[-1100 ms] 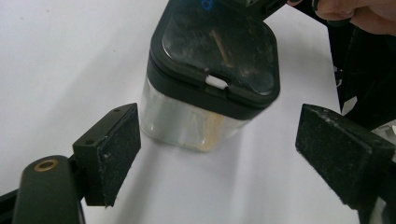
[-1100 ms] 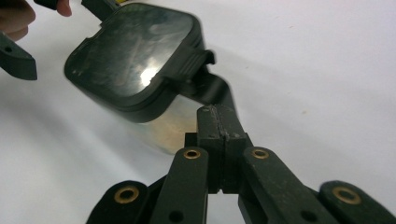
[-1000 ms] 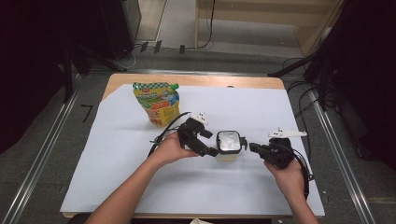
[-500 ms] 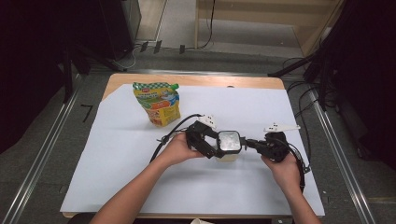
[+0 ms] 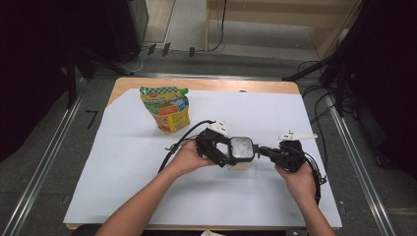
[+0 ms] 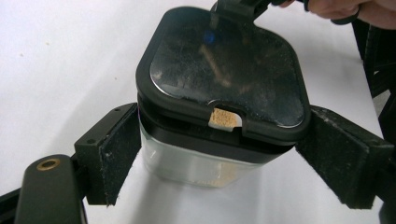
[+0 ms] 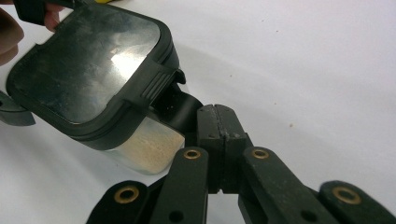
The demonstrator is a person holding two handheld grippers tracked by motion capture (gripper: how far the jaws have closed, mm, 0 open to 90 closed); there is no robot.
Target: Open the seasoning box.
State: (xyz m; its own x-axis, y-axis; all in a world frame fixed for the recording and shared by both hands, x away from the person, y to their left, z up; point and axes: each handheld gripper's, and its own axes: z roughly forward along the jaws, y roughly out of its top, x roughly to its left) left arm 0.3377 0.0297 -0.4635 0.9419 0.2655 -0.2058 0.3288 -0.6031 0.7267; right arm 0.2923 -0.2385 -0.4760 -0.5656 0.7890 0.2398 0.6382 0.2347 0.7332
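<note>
A: Container (image 5: 241, 153) location? Quick.

B: Clear square container with a black lid (image 6: 224, 70), standing upright on the white table cover (image 5: 123, 162), right of centre, between the two grippers. Some pale granular stuff in the bottom.

A: Left gripper (image 5: 222, 152)?

B: Its jaws sit either side of the container body, just under the lid. In the left gripper view the pads (image 6: 114, 151) look against or very near the clear walls; contact on the right side is hard to confirm. Reads as clamped on the container.

A: Right gripper (image 5: 268, 152)?

B: Jaws pressed fully together, pads meeting. In the right gripper view the tips (image 7: 219, 126) sit at a black tab (image 7: 180, 105) hanging below the lid's ribbed latch. Touching it, but whether the tab is pinched can't be told.

A: Anything else?

B: Yellow-green pouch (image 5: 165, 109) upright at the back left, well apart from the container.
</note>
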